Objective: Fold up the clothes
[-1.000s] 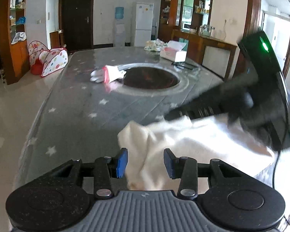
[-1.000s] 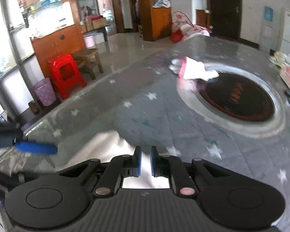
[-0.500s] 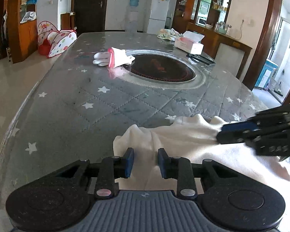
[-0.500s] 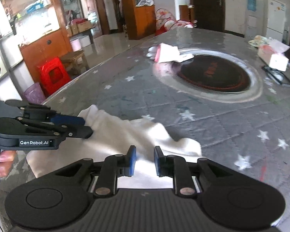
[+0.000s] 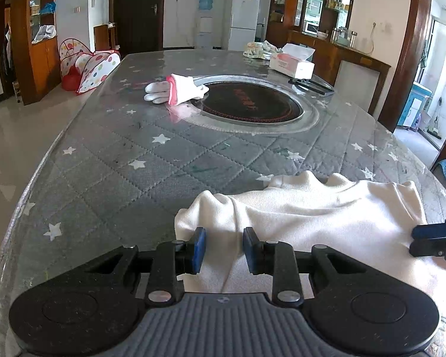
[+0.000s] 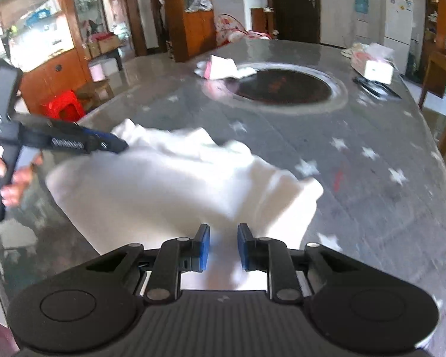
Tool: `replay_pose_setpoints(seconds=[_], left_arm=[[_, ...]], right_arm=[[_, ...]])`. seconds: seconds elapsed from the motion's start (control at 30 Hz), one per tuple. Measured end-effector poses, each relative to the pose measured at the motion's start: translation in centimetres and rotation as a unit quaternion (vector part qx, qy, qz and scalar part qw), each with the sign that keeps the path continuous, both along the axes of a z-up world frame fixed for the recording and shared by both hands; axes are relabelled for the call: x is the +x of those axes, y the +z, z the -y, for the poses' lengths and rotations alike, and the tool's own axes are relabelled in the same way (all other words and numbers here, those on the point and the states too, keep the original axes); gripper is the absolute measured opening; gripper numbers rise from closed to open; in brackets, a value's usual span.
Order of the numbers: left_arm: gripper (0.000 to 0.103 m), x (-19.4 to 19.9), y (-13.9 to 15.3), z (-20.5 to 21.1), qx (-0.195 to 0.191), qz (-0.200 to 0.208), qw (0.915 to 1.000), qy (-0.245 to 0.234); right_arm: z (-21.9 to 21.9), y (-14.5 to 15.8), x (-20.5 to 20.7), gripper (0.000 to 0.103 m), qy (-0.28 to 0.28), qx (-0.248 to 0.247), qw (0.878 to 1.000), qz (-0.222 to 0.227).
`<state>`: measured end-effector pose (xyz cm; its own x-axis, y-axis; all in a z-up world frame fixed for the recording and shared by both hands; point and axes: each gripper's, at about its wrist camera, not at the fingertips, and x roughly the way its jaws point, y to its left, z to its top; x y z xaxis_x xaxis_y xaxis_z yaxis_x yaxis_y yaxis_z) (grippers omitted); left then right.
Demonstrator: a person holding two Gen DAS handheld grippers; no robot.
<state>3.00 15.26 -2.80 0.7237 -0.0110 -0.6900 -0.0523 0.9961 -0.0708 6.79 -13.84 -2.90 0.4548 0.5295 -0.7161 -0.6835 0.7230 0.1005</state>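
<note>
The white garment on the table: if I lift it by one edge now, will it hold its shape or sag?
Probably sag. The white garment lies in soft ridges and wrinkles, so it looks floppy. It seems thick and fleecy, so likely light yet bulky. On the quilted table cover it may drag rather than slide freely.

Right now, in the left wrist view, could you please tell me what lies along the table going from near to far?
Left gripper → white garment → round dark inset plate → white and pink glove → tissue box → crumpled patterned cloth at the far end.
</note>
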Motion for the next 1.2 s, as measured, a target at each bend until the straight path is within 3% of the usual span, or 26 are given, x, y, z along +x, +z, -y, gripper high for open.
replay_pose_setpoints(seconds=[0.33, 0.7, 0.93, 1.2], left_arm=[[0.042, -2.8, 2.7, 2.0, 0.012, 0.014, 0.9997, -0.016], [0.046, -4.8, 0.7, 6.1, 0.066, -0.004, 0.9967, -0.047], [0.051, -4.7, 1.1, 6.1, 0.064, 0.000, 0.9970, -0.043], [0.056, -4.7, 0.4, 5.3, 0.041, -0.007, 0.9985, -0.036]], right_arm=[[1.4, 2.4, -2.9, 0.019, 0.020, 0.023, 0.999, 0.026], [2.5, 0.2, -4.2, 0.019, 0.008, 0.005, 1.000, 0.014], [2.3, 2.4, -1.9, 0.028, -0.021, 0.032, 0.998, 0.044], [0.8, 0.2, 2.9, 0.030, -0.067, 0.035, 0.997, 0.012]])
